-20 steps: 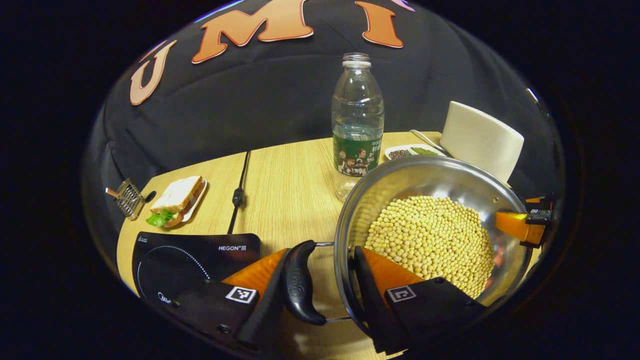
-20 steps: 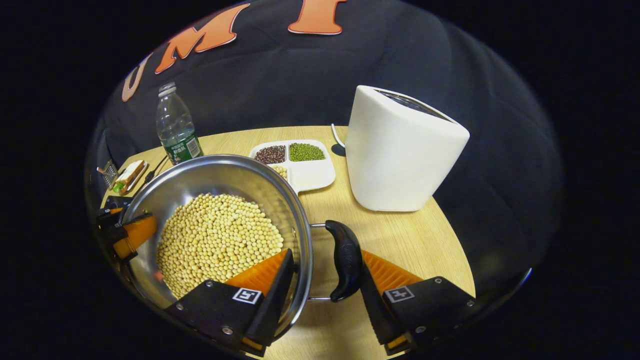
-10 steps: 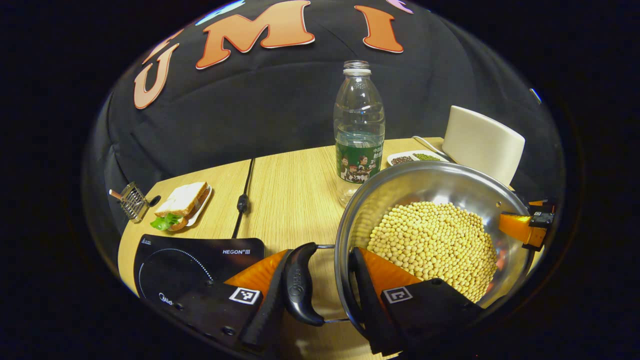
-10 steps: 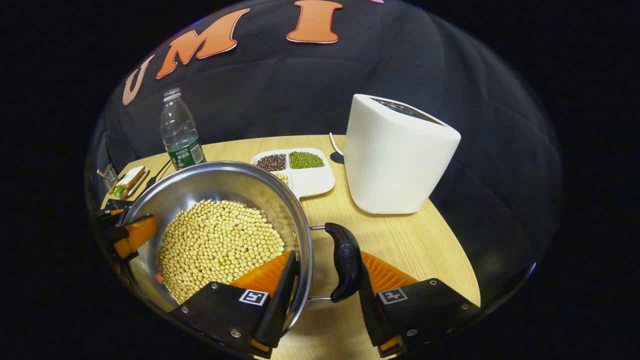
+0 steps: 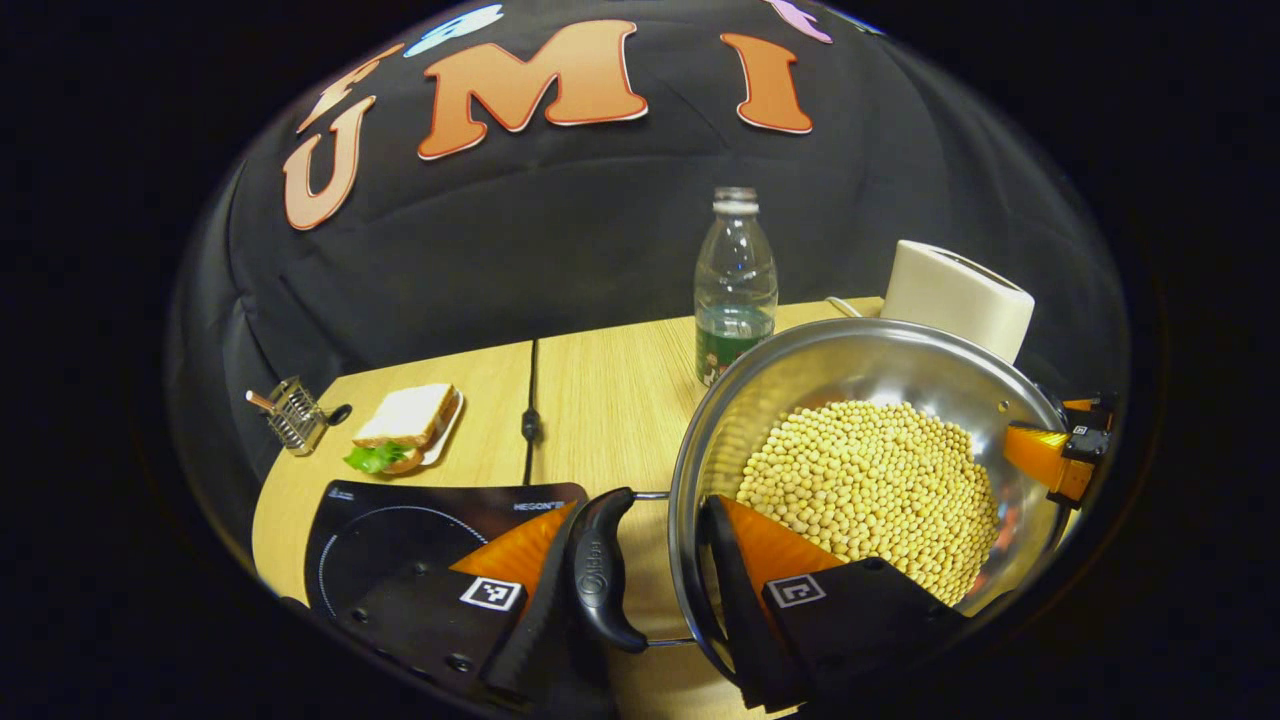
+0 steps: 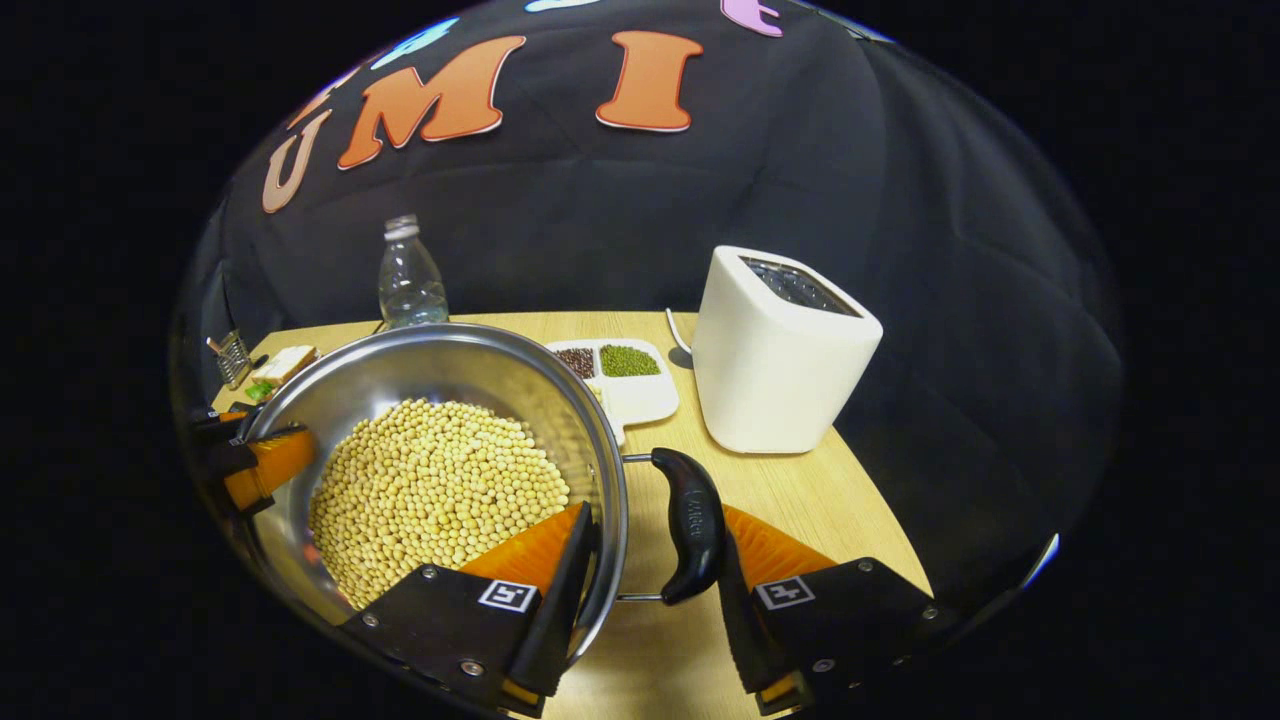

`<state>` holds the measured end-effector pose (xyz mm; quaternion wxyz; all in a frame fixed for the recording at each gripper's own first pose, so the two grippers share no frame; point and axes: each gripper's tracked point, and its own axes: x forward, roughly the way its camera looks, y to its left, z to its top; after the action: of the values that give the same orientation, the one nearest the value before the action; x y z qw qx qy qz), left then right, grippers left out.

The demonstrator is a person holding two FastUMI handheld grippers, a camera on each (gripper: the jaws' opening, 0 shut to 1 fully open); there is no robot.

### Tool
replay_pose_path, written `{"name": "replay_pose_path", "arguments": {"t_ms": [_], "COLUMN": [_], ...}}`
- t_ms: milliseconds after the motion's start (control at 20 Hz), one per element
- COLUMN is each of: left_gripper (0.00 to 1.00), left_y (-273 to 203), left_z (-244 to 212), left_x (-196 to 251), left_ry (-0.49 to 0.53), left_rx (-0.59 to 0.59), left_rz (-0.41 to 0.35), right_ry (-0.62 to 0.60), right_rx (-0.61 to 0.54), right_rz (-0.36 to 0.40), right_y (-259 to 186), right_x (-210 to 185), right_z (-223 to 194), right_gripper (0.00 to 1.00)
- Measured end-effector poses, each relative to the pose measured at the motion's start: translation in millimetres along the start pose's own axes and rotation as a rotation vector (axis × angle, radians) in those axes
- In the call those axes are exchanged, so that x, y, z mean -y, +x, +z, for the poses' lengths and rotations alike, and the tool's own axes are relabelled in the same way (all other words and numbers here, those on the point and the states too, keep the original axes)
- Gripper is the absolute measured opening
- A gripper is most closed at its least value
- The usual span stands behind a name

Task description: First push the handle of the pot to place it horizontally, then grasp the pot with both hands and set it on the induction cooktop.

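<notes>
A steel pot (image 5: 800,350) full of soybeans (image 5: 870,480) hangs above the wooden table, held from both sides. In the left gripper view, my left gripper (image 5: 645,510) is shut on the pot: one finger presses the inner wall, the other the black side handle (image 5: 600,570). My right gripper (image 6: 655,515) grips the opposite handle (image 6: 692,525) and wall of the pot (image 6: 450,335) the same way. Each gripper shows across the rim in the other's view, the right gripper (image 5: 1050,460) and the left gripper (image 6: 260,465). The black induction cooktop (image 5: 400,530) lies low and left of the pot.
A clear bottle (image 5: 735,285) stands behind the pot. A white toaster (image 6: 780,350) and a divided dish of beans (image 6: 625,385) sit to the right. A sandwich on a plate (image 5: 405,425), a small wire rack (image 5: 292,412) and a black cable (image 5: 530,420) lie at the left.
Both grippers have risen with the pot held between them, so the table, bottle and toaster now look lower and smaller. The grip on both handles is unchanged.
</notes>
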<state>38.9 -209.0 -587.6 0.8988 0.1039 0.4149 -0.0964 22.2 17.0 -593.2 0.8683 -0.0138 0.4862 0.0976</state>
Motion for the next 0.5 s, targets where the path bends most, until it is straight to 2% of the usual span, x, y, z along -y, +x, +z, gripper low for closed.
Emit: {"name": "replay_pose_path", "arguments": {"t_ms": [150, 200, 250, 350, 500], "left_gripper": [0.72, 0.75, 0.72, 0.74, 0.71], "left_y": [-20.5, -30.9, -38.8, -55.6, -78.2], "left_z": [9.4, 12.5, 15.9, 22.3, 24.1], "left_x": [-18.7, -26.5, -35.4, -55.4, -92.8], "left_ry": [-0.008, -0.005, 0.002, 0.000, -0.008], "left_rx": [0.022, 0.032, 0.039, 0.058, 0.069], "left_rz": [0.012, 0.016, 0.022, 0.039, 0.073], "right_ry": [0.000, 0.000, -0.002, -0.011, -0.030], "right_rx": [0.010, 0.014, 0.023, 0.041, 0.052], "right_rz": [0.009, 0.015, 0.022, 0.041, 0.080], "right_y": [3.3, 3.9, 3.9, 6.2, 10.7], "right_x": [-1.5, -1.7, -0.6, -1.6, -0.9], "right_z": [0.0, 1.0, 1.7, 1.6, 2.9], "right_gripper": [0.65, 0.65, 0.65, 0.65, 0.65]}}
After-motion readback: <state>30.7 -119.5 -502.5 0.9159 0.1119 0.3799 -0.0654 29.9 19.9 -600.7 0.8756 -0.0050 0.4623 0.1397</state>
